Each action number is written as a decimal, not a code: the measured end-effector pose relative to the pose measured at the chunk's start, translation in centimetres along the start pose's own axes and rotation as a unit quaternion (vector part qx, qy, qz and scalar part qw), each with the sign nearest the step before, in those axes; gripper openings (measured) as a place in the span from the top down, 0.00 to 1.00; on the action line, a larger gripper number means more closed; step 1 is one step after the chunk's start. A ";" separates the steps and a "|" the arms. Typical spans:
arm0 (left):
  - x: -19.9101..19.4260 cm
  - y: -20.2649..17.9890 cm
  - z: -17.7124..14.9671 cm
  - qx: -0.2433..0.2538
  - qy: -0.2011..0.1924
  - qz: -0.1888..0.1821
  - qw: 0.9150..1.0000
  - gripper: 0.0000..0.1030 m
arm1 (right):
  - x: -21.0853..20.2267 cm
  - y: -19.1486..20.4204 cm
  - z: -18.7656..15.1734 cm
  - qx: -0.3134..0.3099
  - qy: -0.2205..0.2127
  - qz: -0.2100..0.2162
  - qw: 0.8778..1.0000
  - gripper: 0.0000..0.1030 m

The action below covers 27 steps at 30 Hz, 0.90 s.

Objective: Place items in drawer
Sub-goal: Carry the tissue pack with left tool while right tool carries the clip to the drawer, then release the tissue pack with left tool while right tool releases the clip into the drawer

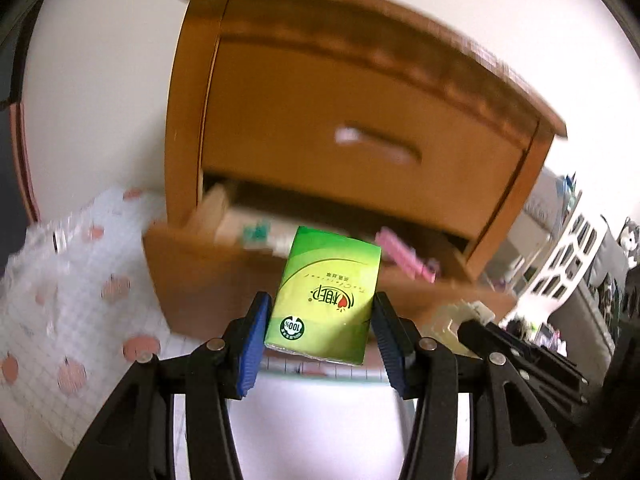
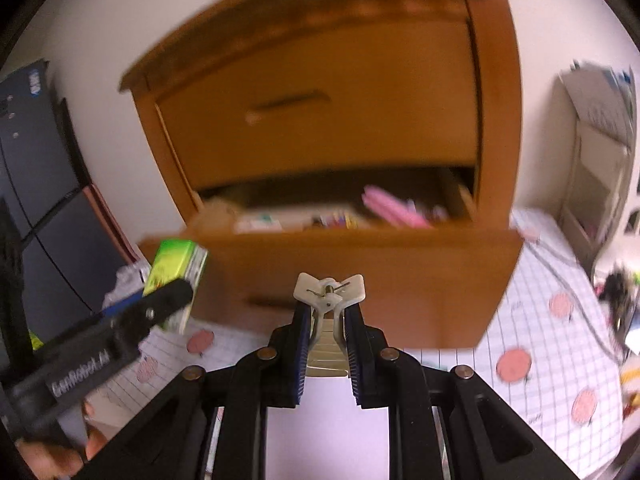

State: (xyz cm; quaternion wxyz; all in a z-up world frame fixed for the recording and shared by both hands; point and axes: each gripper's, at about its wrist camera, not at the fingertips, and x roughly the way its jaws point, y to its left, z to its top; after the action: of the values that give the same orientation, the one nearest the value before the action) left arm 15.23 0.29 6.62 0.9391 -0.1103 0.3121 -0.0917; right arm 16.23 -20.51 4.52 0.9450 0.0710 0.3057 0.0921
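I am at the carry step, with both loads lifted and neither yet in the drawer. My left tool (image 1: 320,316) is clamped on a green rectangular paper packet (image 1: 326,292), its blue pads pressing the packet's two sides. My right tool (image 2: 328,328) is closed tight on a bundle of cream plastic clothes pegs (image 2: 329,292), the spring end of one peg standing proud of the fingertips. Ahead of both tools stands a small orange-brown wooden cabinet (image 2: 320,92) on the surface with the white checked cloth with pink spots (image 2: 560,320). Its lower drawer (image 2: 360,276) is pulled open, just beyond the packet and the pegs, and already holds a pink object and other small items; blur hides what they are. I judge the next move calls for carrying each load forward over the drawer front, lowering it into free space, then parting the tool.
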 end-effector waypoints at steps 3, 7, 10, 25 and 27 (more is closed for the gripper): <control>0.1 -0.3 2.9 0.005 -0.017 -0.001 1.000 0.49 | -0.5 0.7 2.5 -0.011 -0.019 0.003 1.000 0.82; 1.1 -0.7 5.5 0.018 -0.024 0.002 1.000 0.49 | 0.0 0.9 5.4 -0.016 -0.029 0.006 0.999 0.82; 2.5 -0.7 6.7 0.021 -0.017 0.007 1.000 0.49 | 0.6 0.8 7.2 -0.021 -0.031 -0.001 0.999 0.82; 9.8 -0.4 7.3 0.026 0.057 0.026 0.998 0.49 | 6.3 -0.6 8.7 -0.038 0.022 -0.042 0.998 0.82; 10.5 -0.3 7.3 0.027 0.064 0.030 0.997 0.49 | 6.9 -0.7 8.7 -0.041 0.029 -0.047 0.998 0.82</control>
State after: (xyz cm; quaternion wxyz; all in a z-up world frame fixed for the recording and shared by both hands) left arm 27.86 -1.44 6.45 0.9223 -0.0689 0.3722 -0.0786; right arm 26.98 -20.40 7.48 0.9412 0.0152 0.3319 0.0618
